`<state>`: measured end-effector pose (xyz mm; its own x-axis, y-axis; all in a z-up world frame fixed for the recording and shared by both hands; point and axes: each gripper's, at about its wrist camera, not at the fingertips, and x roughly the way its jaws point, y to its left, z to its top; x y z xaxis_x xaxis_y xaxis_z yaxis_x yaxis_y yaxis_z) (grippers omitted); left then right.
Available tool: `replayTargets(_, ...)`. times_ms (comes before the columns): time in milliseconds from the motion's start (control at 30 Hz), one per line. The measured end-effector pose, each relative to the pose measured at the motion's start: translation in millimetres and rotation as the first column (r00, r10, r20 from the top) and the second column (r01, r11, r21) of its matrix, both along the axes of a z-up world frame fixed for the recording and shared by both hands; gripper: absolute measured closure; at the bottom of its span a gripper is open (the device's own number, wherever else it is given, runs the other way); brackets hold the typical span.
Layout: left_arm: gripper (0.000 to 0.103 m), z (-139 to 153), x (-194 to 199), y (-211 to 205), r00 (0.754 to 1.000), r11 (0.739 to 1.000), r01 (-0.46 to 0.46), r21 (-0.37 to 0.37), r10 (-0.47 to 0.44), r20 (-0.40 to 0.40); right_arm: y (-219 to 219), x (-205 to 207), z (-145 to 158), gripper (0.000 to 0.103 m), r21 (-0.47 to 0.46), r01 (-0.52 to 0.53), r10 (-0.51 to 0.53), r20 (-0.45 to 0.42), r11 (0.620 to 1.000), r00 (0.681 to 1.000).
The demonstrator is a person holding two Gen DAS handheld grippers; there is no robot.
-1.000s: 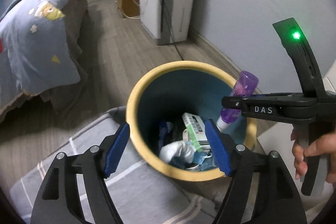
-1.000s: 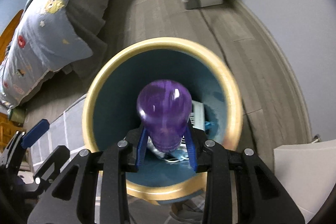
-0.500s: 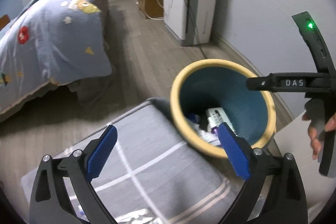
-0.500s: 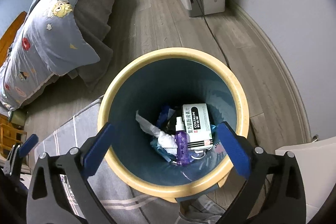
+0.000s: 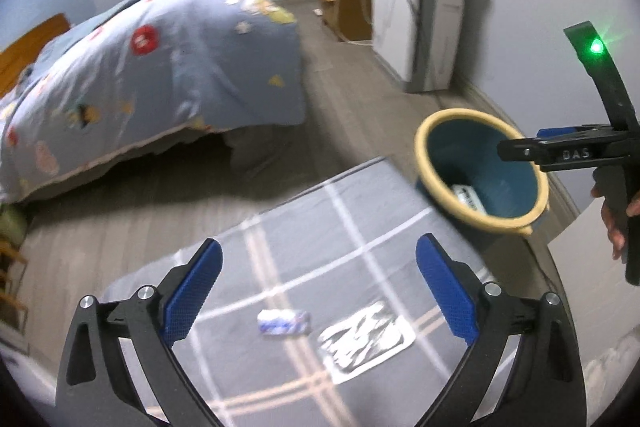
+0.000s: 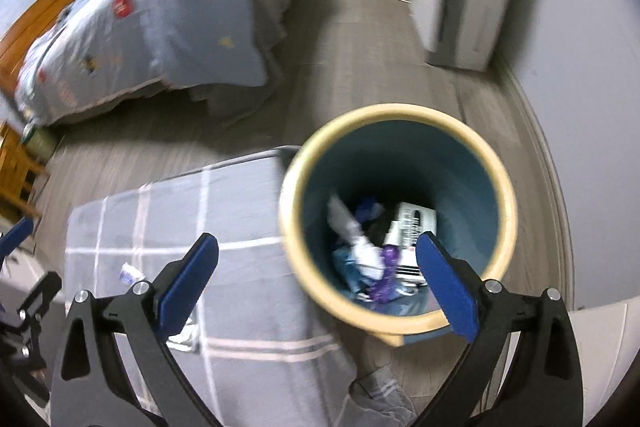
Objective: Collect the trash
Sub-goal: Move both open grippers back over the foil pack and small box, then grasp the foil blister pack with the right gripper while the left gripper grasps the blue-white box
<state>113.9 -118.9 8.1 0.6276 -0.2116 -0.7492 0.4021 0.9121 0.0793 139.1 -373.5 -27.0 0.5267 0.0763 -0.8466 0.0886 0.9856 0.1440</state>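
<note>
Grey checked surface (image 5: pixel 328 227) below left hand-held gripper (image 5: pixel 318 287), tilted downward, spread wide, empty; right hand-held gripper (image 6: pixel 318 279) likewise, beside bin (image 6: pixel 400 115).

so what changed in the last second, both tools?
The right tool let go of the purple bottle, which now lies in the bin with the other trash; its jaws have just been opening and are empty. The left tool, also just opened wider and empty, swung from the bin to the grey checked cushion, over the blue-white wrapper and silver packet. The bin stayed put.
</note>
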Motion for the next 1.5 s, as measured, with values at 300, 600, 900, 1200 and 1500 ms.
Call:
replayTargets(300, 0.006, -9, -43, 83, 0.987, 0.987, -0.156, -0.031, 0.154, -0.042, 78, -9, -9, 0.006, -0.106, -0.246, 0.243, -0.041, 0.963, 0.969)
replayTargets(600, 0.006, -25, -47, 127, 0.963, 0.964, -0.263, -0.039, 0.259, -0.074, 134, -12, -30, 0.006, -0.116, -0.425, 0.416, -0.097, 0.898, 0.904)
replayTargets(900, 0.006, -28, -35, 137, 0.962, 0.963, -0.266, -0.043, 0.263, -0.078, 167, -16, -63, 0.006, -0.114, -0.570, 0.548, -0.179, 0.813, 0.817)
replayTargets(1200, 0.006, -24, -24, 128, 0.970, 0.968, -0.236, -0.090, 0.228, -0.089, 199, -33, -118, 0.006, -0.196, -0.730, 0.653, -0.341, 0.654, 0.676)
replayTargets(1500, 0.006, -28, -11, 136, 0.961, 0.959, -0.262, -0.113, 0.248, -0.121, 223, -37, -144, 0.006, -0.251, -0.790, 0.689, -0.389, 0.560, 0.612)
